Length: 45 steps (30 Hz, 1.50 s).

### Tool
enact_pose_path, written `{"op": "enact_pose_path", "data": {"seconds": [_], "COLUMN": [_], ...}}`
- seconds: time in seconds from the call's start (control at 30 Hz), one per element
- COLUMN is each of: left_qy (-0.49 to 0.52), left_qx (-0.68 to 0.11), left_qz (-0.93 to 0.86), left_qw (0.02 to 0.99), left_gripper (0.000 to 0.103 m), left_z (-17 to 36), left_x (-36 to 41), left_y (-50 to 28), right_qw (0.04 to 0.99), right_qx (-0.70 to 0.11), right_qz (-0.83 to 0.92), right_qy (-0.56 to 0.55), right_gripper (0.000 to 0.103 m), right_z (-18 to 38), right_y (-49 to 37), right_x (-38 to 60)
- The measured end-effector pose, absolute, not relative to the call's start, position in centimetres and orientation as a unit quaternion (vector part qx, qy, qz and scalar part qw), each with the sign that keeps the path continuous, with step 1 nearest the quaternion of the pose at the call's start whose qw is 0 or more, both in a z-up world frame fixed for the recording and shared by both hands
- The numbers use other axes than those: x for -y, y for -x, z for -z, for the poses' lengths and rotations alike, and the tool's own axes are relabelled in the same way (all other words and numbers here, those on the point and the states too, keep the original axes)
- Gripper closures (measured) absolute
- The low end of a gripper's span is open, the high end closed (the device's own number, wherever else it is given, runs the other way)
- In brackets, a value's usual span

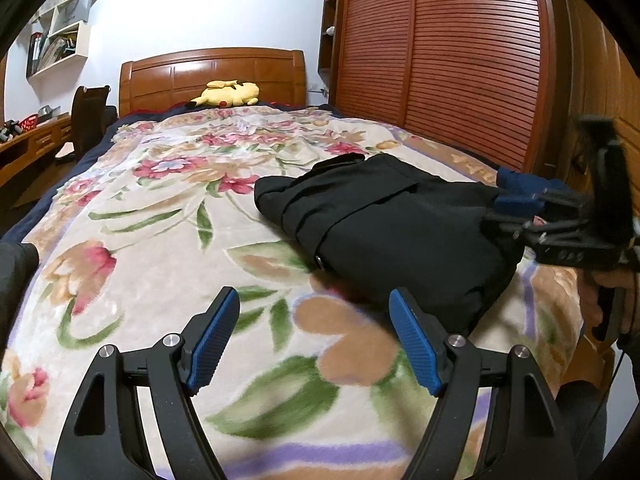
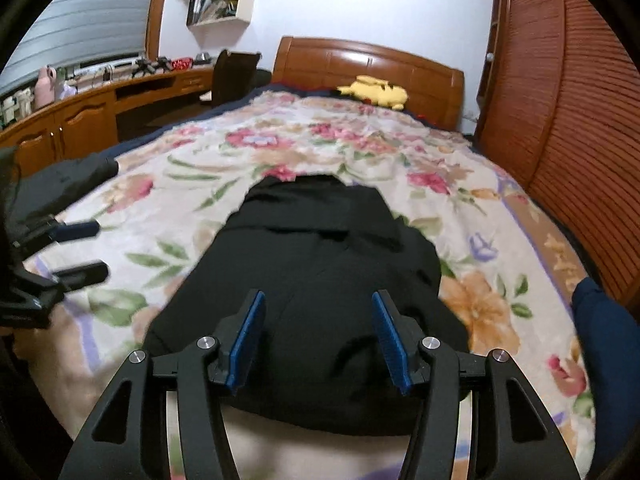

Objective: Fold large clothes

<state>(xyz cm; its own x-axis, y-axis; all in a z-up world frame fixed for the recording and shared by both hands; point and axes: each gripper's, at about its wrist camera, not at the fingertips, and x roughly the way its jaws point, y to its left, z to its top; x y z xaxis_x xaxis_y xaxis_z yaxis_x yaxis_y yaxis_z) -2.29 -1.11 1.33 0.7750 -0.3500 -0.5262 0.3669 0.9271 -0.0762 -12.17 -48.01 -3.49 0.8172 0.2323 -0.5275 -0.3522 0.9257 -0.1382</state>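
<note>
A black garment (image 2: 316, 300) lies folded into a compact bundle on a floral blanket (image 1: 160, 240) covering the bed.
Both grippers' fingers stand apart and empty: the right gripper (image 2: 318, 340) hovers over the bundle's near edge, probably just releasing it; the left gripper (image 1: 316, 340) waits beside it. No readable writing.

From where I steer, the wide flowered blanket (image 1: 160, 216) lies bare to the left of the folded black garment (image 2: 320, 280), so a gripper could sweep there freely. The slatted red-brown wooden wardrobe (image 1: 440, 60) walls off the right side, close to the bed edge. At the far end the yellow plush toy (image 1: 230, 94) sits before the wooden headboard (image 1: 212, 70). Left, the wooden desk (image 2: 80, 116) borders the bed.
</note>
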Motion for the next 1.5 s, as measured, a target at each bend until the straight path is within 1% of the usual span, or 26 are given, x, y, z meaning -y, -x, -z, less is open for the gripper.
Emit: {"op": "enact_pose_path", "data": {"seconds": [0.1,0.23,0.47,0.6,0.83,1.03,1.17,1.4,1.5], "left_qy": [-0.019,-0.016,-0.018,-0.025,-0.02,-0.027,-0.009,0.001,-0.015], "left_qx": [-0.277,-0.28,-0.283,-0.286,-0.287,-0.295,-0.3,-0.309,-0.307], "left_qz": [0.189,0.19,0.187,0.185,0.189,0.192,0.206,0.207,0.196], "left_qw": [0.942,0.941,0.94,0.94,0.939,0.936,0.931,0.928,0.931], "left_gripper": [0.025,0.025,0.025,0.025,0.025,0.025,0.025,0.025,0.025], "left_z": [-1.2,-1.0,-0.8,-0.6,-0.6,-1.4,-2.2,-3.5,-3.9], "left_x": [1.1,1.2,1.2,1.4,1.7,2.8,2.8,2.5,2.8], "left_y": [2.2,2.1,1.9,1.7,1.4,0.6,-0.3,-2.9,-4.0], "right_qw": [0.939,0.938,0.941,0.946,0.95,0.953,0.954,0.954,0.952], "right_qx": [-0.29,-0.294,-0.282,-0.264,-0.261,-0.263,-0.264,-0.273,-0.278], "right_qz": [-0.162,-0.164,-0.157,-0.148,-0.147,-0.128,-0.11,-0.109,-0.114], "right_qy": [0.089,0.086,0.104,0.114,0.084,0.083,0.085,0.061,0.058], "right_gripper": [0.046,0.046,0.046,0.046,0.046,0.046,0.046,0.046,0.046], "right_z": [4.9,6.0,6.2,6.0,6.8,6.9,7.1,7.8,8.3], "right_y": [10.7,10.3,10.5,12.6,14.8,16.6,17.1,15.7,14.9], "right_x": [48.6,48.7,48.3,48.6,50.9,53.6,54.6,55.3,55.1]}}
